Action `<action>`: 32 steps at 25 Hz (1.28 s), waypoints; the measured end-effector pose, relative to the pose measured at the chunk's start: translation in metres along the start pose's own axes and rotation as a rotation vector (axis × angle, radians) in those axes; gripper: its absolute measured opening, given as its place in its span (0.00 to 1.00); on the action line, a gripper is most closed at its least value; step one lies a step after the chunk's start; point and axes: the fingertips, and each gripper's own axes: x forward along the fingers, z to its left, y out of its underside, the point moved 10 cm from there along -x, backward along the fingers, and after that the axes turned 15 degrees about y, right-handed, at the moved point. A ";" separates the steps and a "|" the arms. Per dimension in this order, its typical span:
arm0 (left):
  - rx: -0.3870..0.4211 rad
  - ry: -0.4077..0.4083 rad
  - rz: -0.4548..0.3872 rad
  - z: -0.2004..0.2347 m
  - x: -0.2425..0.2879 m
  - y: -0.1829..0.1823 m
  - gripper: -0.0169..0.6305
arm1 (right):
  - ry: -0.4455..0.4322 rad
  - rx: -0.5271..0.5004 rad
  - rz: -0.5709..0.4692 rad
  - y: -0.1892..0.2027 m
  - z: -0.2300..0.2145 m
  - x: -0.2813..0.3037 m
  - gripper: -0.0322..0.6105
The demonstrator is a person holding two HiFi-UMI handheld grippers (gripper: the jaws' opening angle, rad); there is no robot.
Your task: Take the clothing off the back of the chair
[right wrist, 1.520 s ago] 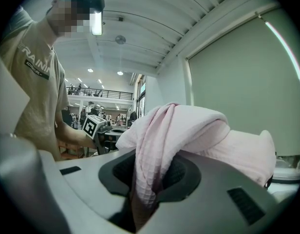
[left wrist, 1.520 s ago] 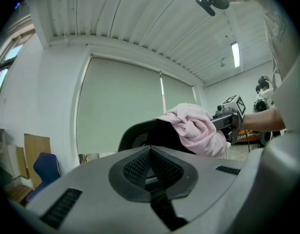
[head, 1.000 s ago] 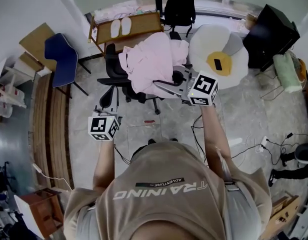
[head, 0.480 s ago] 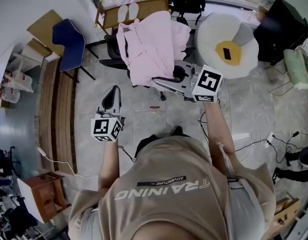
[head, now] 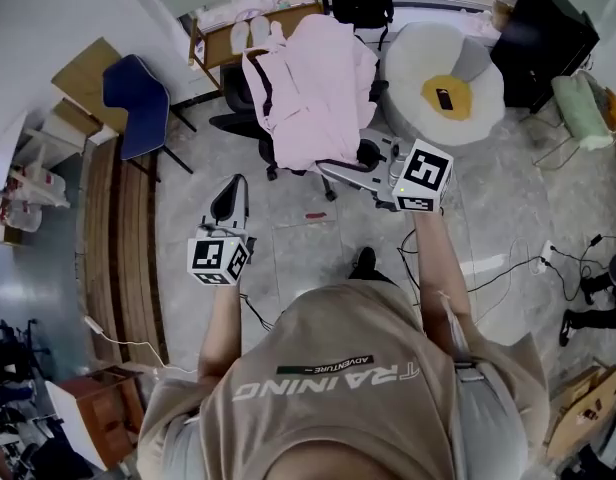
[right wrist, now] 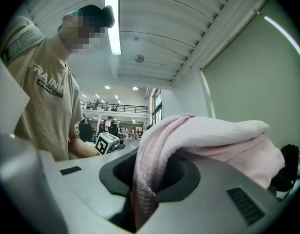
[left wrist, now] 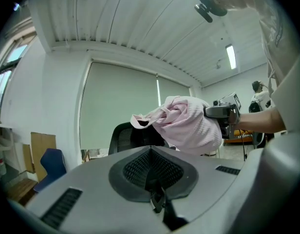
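- Chair [head: 238,120]: black office chair on castors, standing on the floor ahead of the person. Its backrest is largely covered by the garment. Because of the castors, a sideways drag would probably roll it, so the pull should go upward, not toward the person.
- Clothing [head: 313,83]: pale pink waffle-textured garment, draped over the chair's back and hanging down its near side. One lower edge is drawn out toward the right gripper. To free it cleanly, raise it above the top of the backrest before drawing it away, and watch for a sleeve or fold snagging on an armrest.
- Right gripper [head: 336,168]: held out at the garment's lower edge, with its fingers [right wrist: 116,179] clamped on a fold of the pink cloth. The bite looks deep enough to hold, so it should stay closed through the lift.
- Left gripper [head: 231,190]: well apart from the chair, low on the person's left. Its fingers [left wrist: 140,167] are pressed together with nothing between them. It would do best to take a second hold near the collar and share the weight.
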 end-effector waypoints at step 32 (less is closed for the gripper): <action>-0.032 0.123 -0.046 -0.083 -0.043 0.007 0.05 | 0.090 0.202 0.002 0.052 0.134 -0.090 0.21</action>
